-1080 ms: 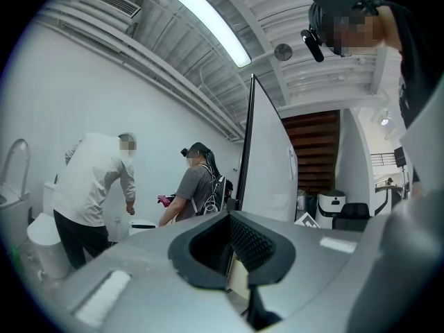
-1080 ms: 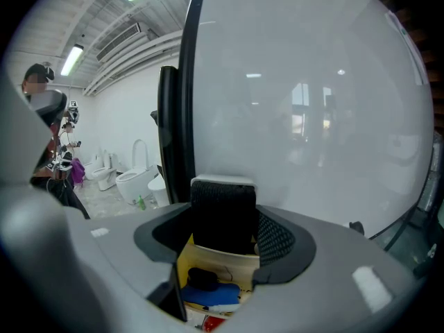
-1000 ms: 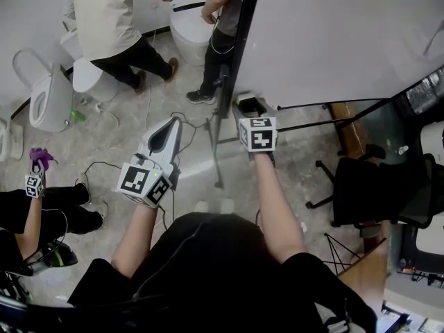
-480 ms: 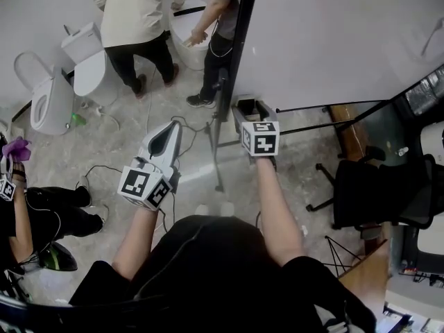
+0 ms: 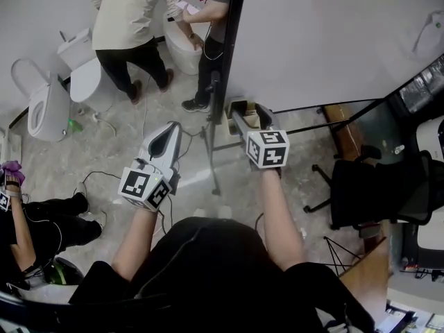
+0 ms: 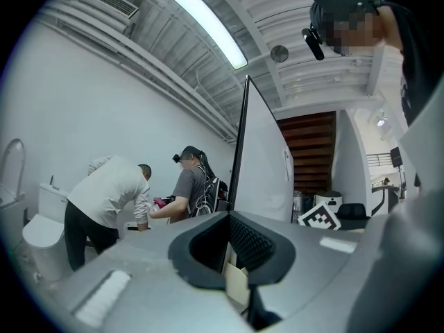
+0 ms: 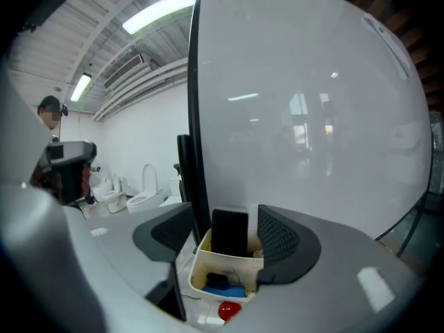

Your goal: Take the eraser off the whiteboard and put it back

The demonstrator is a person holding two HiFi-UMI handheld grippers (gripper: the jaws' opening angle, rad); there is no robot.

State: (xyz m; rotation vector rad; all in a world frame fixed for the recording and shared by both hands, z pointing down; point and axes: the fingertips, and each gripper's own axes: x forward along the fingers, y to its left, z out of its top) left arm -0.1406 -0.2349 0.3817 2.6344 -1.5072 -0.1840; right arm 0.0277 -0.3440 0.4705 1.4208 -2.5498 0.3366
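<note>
The black eraser [image 7: 229, 232] stands upright in a cream box [image 7: 223, 269] fixed at the whiteboard's [image 7: 305, 116] lower left, beside its black frame [image 7: 196, 116]. My right gripper [image 7: 227, 243] is open, with one jaw on each side of the box and the eraser in line between them, not touching it. In the head view the right gripper [image 5: 251, 116] reaches the box [image 5: 236, 114] at the whiteboard's [image 5: 326, 33] bottom corner. My left gripper [image 5: 168, 127] hangs lower left of it, shut and holding nothing; the left gripper [image 6: 232, 245] points at the board's edge.
The box also holds a blue thing [image 7: 229, 291] and a small black thing [image 7: 218, 281]; a red cap [image 7: 228, 311] sits below. Two people [image 5: 139, 19] work at toilets [image 5: 41, 106] behind. Cables [image 5: 104, 172] lie on the floor. A black chair [image 5: 378, 186] stands at the right.
My right gripper has moved forward toward the whiteboard's corner and now straddles the box. The left gripper has hardly moved. The people at the back have shifted.
</note>
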